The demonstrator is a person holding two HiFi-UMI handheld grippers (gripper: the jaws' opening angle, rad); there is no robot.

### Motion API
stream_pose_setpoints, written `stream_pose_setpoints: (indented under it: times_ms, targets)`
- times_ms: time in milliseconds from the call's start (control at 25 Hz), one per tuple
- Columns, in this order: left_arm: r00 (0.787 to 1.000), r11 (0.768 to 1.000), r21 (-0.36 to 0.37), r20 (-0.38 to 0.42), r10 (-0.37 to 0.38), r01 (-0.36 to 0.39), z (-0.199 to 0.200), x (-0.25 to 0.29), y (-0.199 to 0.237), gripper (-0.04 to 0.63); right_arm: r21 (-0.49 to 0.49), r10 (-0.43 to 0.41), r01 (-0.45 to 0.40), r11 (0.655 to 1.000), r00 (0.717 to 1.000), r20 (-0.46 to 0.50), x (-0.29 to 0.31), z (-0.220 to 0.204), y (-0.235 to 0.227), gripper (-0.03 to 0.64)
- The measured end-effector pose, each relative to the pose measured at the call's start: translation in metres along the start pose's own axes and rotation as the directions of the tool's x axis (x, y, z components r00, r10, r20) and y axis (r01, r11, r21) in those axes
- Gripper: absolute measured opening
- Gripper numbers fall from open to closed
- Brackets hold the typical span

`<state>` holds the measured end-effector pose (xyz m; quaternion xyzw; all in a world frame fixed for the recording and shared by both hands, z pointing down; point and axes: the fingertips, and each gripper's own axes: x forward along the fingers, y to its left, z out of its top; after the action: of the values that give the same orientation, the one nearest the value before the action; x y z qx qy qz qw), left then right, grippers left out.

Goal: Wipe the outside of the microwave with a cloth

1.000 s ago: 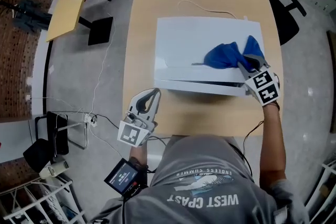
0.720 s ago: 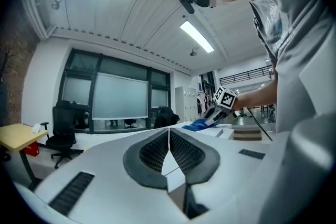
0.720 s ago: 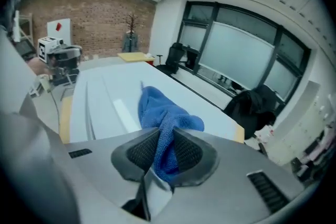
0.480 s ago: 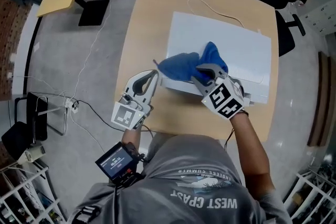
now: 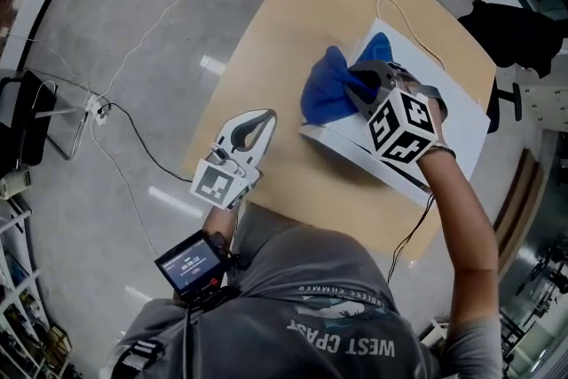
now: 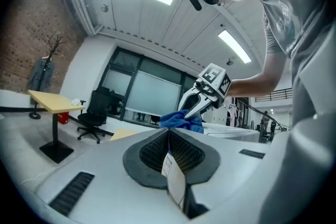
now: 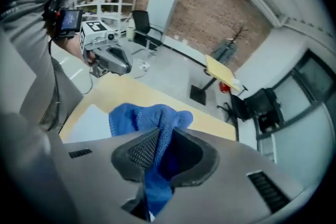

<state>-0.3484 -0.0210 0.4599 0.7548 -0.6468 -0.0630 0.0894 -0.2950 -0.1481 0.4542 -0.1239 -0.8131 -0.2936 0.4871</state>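
1. Clamping the blue cloth in the right gripper, both jaws pinching a fold of it, the rest bunching out past the tips
2. Resting that cloth on a corner of the white microwave, under and just ahead of those tips, some of it draping over the edge facing the left gripper
3. Pointing the right gripper steeply down at the microwave's top, its marker cube sitting behind the jaws
4. Holding the left gripper's jaws together, a small white tag showing in the seam between them
5. Hovering the left gripper by the edge of the wooden table, near the microwave but apart from it, aiming level at the cloth beyond its tips
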Motion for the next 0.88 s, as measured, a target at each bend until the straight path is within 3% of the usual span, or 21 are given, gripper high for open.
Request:
stream_pose_setpoints:
  times_ms: [80,120,160,280,360,400,440,520,640,720,800,880]
  targets:
    - [1.000,1.000,-0.013,0.005,0.018,-0.018,-0.001,-0.010,0.014,0.023,-0.129,0.175,-0.186,0.974,0.980,-0.092,0.034,0.023,0.014,0.083]
    - [1.000,1.000,-0.018,0.006,0.025,-0.025,-0.003,-0.016,0.021,0.023,-0.164,0.269,-0.300,0.940,0.945,-0.185,0.051,0.027,0.027,0.083]
    - [0.999,0.999,-0.029,0.004,0.034,-0.033,-0.005,-0.022,0.029,0.023,-0.165,0.361,-0.418,0.893,0.886,-0.290,0.066,0.028,0.041,0.081]
    - [0.997,0.993,-0.085,-0.001,0.082,-0.081,-0.015,-0.047,0.051,0.023,-0.049,0.567,-0.693,0.719,0.626,-0.535,0.106,0.025,0.082,0.081]
    - [0.993,0.987,-0.110,0.001,0.117,-0.116,-0.023,-0.061,0.066,0.023,0.056,0.628,-0.766,0.640,0.480,-0.612,0.133,0.017,0.094,0.081]
    - [0.991,0.984,-0.120,0.001,0.132,-0.131,-0.027,-0.067,0.073,0.023,0.091,0.632,-0.777,0.623,0.432,-0.644,0.147,0.009,0.092,0.081]
    - [0.989,0.981,-0.128,0.000,0.145,-0.144,-0.031,-0.072,0.080,0.023,0.108,0.617,-0.774,0.624,0.404,-0.676,0.161,-0.001,0.084,0.081]
    - [0.986,0.976,-0.140,-0.003,0.170,-0.168,-0.039,-0.082,0.091,0.023,0.130,0.572,-0.737,0.663,0.387,-0.724,0.187,-0.026,0.060,0.081]
    - [0.980,0.969,-0.145,-0.008,0.199,-0.198,-0.050,-0.094,0.102,0.023,0.185,0.508,-0.619,0.763,0.398,-0.764,0.219,-0.063,0.011,0.081]
    - [0.979,0.969,-0.141,-0.013,0.206,-0.205,-0.055,-0.097,0.106,0.023,0.196,0.470,-0.560,0.805,0.400,-0.787,0.230,-0.077,-0.010,0.081]
    - [0.980,0.971,-0.134,-0.017,0.199,-0.200,-0.055,-0.097,0.106,0.023,0.173,0.460,-0.585,0.793,0.387,-0.799,0.230,-0.076,-0.004,0.078]
    - [0.983,0.974,-0.131,-0.021,0.182,-0.183,-0.053,-0.092,0.101,0.023,0.159,0.501,-0.668,0.727,0.359,-0.788,0.218,-0.062,0.028,0.077]
